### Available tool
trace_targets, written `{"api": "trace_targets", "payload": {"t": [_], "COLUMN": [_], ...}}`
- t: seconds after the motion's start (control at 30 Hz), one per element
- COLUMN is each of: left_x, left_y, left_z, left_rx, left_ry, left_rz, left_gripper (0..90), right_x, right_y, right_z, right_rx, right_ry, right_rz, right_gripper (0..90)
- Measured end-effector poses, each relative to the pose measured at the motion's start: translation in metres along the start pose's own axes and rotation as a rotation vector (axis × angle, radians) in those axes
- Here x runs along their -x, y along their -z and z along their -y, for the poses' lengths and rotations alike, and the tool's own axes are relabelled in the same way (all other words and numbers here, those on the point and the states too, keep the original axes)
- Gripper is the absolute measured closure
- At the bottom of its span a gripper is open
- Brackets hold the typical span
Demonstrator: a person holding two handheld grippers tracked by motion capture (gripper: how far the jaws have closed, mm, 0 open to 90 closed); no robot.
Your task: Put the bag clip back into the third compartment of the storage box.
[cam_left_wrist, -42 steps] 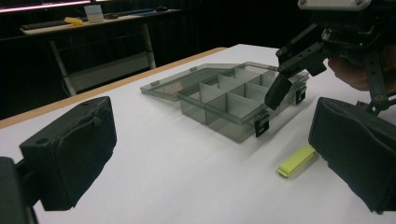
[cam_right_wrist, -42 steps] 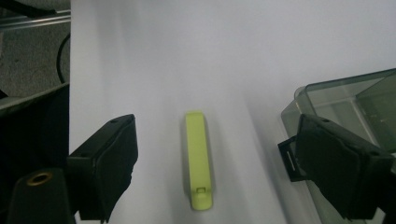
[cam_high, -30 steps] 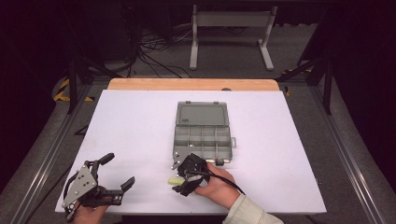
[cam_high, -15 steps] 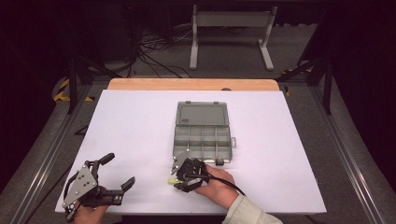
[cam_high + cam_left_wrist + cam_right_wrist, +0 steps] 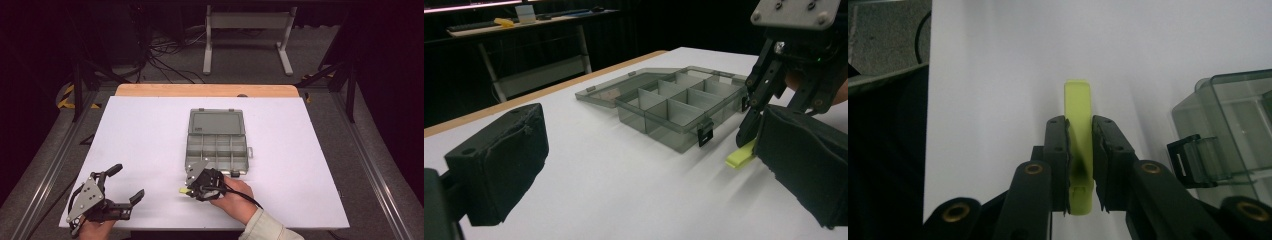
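Observation:
A small yellow-green strip [image 5: 1077,100] lies on the white table [image 5: 145,135], just in front of the open grey compartment box [image 5: 217,142]. My right gripper [image 5: 1080,155] has just been closing and its pads now press both sides of the strip [image 5: 184,190]. From the left gripper view the strip [image 5: 740,156] pokes out under the right gripper [image 5: 751,127], beside the box [image 5: 674,107]. My left gripper [image 5: 126,182] rests at the front left of the table, open, with nothing between its fingers.
The box's clear lid [image 5: 217,122] lies flat behind its compartments, and a black latch [image 5: 1184,157] juts from the near corner. Beyond the table's wooden far edge [image 5: 205,90] are cables and a metal stand [image 5: 247,35].
The right gripper's jaws have closed in around the yellow-green strip. The left gripper has stayed where it was.

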State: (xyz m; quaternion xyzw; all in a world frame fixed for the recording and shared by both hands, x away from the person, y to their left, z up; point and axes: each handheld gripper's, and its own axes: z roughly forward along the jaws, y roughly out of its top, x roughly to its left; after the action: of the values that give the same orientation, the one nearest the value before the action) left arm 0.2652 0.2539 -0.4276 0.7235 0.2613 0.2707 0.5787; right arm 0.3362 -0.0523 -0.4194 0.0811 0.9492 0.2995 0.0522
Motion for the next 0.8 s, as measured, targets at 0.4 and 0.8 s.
{"api": "trace_targets", "payload": {"t": [0.4,0.8], "left_x": [-0.001,-0.001], "left_y": [0.000,0.000], "left_z": [0.000,0.001], "left_rx": [0.000,-0.001], "left_ry": [-0.001,0.004], "left_rz": [-0.001,-0.005], "left_gripper": [1.5,1.5], "right_x": [-0.006,-0.006], "right_y": [0.026,0.047], "right_z": [-0.007,-0.014], "right_rx": [0.057,0.116], "right_ry": [0.002,0.005], "right_rz": [0.021,0.042], "right_gripper": [78.4,78.4]}}
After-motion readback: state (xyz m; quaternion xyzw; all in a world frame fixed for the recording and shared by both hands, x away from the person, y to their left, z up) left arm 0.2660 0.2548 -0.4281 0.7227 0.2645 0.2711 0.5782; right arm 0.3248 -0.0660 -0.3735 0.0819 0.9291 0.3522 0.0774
